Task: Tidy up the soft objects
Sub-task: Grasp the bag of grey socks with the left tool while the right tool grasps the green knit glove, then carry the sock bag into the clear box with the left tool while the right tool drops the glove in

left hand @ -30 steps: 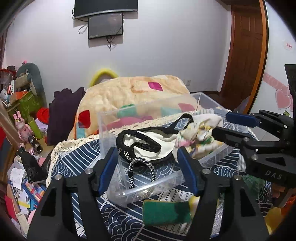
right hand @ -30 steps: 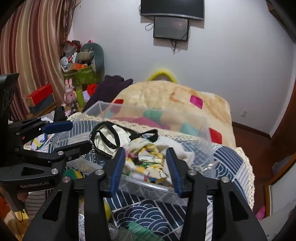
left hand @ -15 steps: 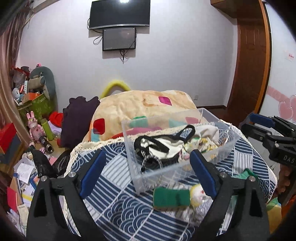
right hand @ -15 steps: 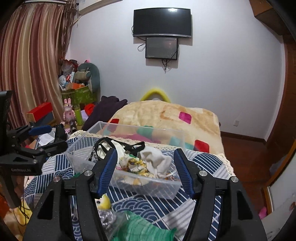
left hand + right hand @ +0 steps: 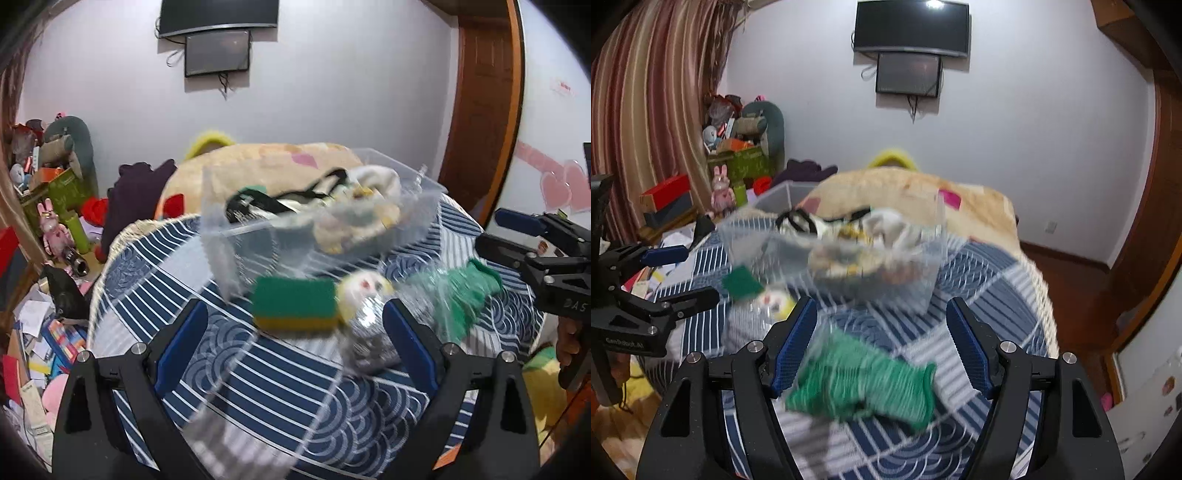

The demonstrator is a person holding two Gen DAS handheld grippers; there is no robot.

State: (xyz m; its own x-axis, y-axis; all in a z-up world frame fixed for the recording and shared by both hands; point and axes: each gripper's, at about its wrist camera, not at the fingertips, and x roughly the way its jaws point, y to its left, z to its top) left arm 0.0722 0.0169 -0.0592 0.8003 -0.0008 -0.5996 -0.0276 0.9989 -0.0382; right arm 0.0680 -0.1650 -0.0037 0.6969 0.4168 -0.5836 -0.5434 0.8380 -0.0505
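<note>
Right wrist view: blurred green cloth [image 5: 864, 384].

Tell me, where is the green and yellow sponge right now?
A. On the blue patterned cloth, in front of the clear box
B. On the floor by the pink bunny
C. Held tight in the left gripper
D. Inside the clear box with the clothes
A: the sponge lies on the blue patterned cloth just in front of the clear box, ahead of the open left gripper, which does not touch it.

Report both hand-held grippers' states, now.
Left hand-held gripper: open, jaws just widened, holding nothing.
Right hand-held gripper: open, jaws just widened, holding nothing.
</note>
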